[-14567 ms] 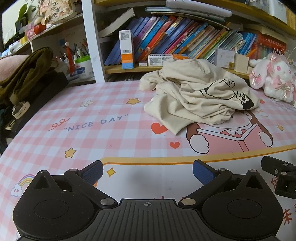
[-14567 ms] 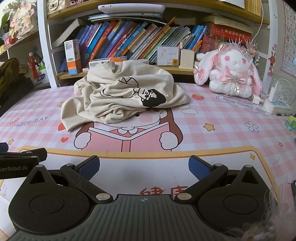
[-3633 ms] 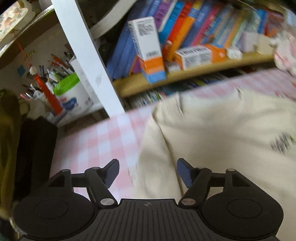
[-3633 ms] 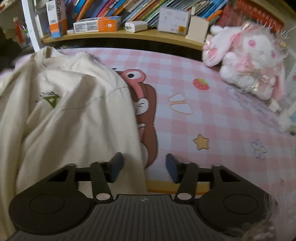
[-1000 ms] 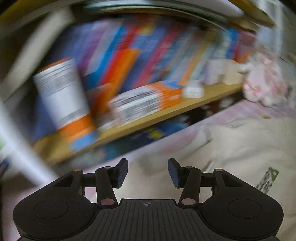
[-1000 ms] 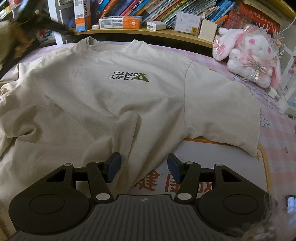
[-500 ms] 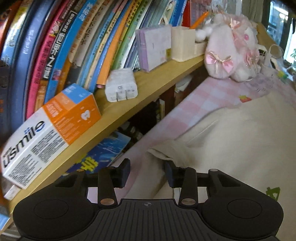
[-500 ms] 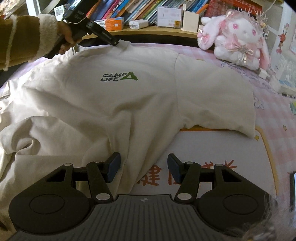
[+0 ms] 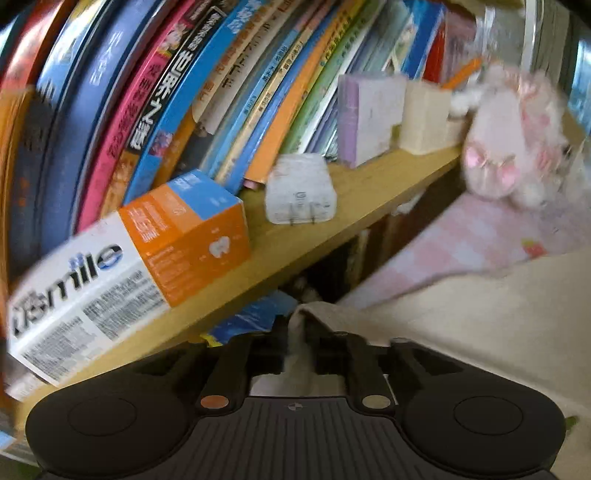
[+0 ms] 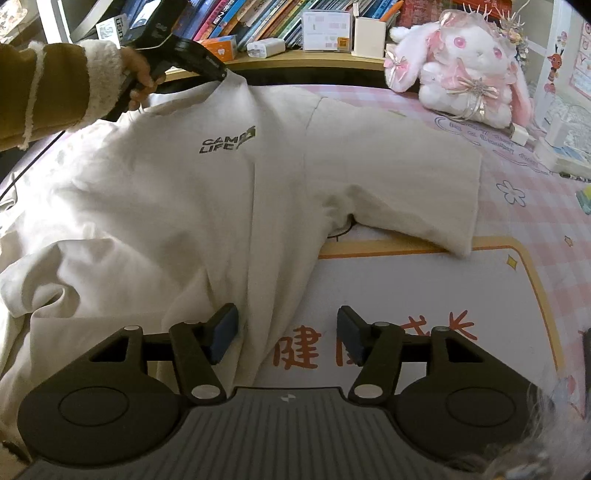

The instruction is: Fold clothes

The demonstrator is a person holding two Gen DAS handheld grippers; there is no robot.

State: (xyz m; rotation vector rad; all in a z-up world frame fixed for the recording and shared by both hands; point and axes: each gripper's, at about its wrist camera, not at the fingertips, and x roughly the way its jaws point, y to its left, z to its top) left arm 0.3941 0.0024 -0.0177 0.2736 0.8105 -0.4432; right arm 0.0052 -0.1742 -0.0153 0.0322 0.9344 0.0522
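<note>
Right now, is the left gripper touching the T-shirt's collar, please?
Touching: the right wrist view shows the left gripper pinching the T-shirt at its collar.

Dim, flat indoor light in both views, brighter toward the right edge, with heavy motion blur smearing the books [image 9: 192,92] and plush rabbit [image 9: 513,147] in the left wrist view, sharper focus in the right, and fisheye bending plus dark vignetted corners throughout.

home bedroom/study | crammed bookshelf [image 10: 258,22] | plush rabbit [image 10: 465,62] | pink cartoon table mat [image 10: 535,229]
</note>
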